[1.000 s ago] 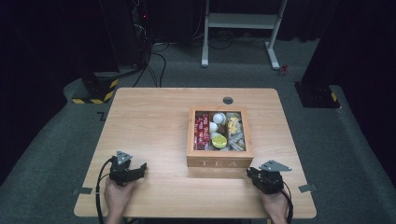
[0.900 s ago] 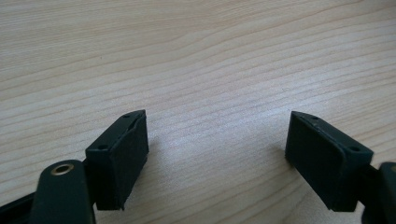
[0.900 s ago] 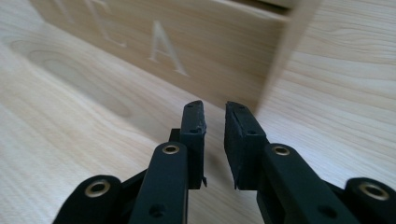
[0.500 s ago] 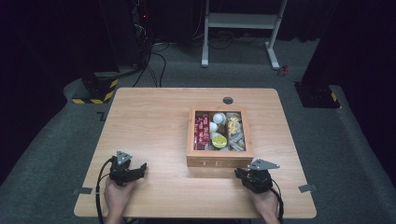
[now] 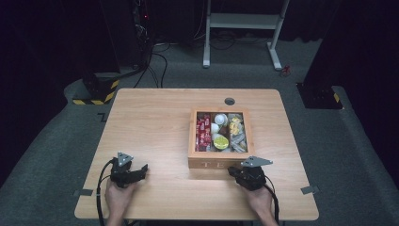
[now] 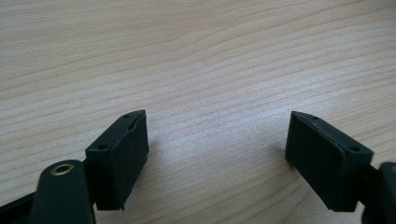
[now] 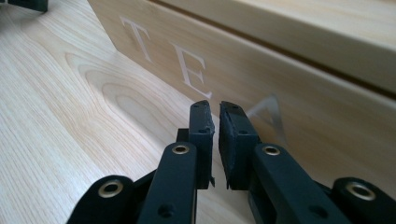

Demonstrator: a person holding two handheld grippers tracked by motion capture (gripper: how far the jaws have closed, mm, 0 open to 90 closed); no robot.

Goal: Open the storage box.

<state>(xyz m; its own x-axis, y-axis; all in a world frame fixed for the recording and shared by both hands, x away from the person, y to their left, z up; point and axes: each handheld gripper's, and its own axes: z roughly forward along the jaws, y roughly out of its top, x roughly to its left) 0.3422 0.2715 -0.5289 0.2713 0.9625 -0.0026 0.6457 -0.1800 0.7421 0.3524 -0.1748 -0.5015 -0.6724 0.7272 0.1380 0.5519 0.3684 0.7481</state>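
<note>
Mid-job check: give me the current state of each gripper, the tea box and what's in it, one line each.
Left gripper: jaws wide apart, nothing between them, over bare table.
Right gripper: jaws have just been closing, nearly together, nothing between them, pointing at the box front.
Wooden tea box: no lid over it, upright on the table.
Box contents: packets and small items inside, untouched.
</note>
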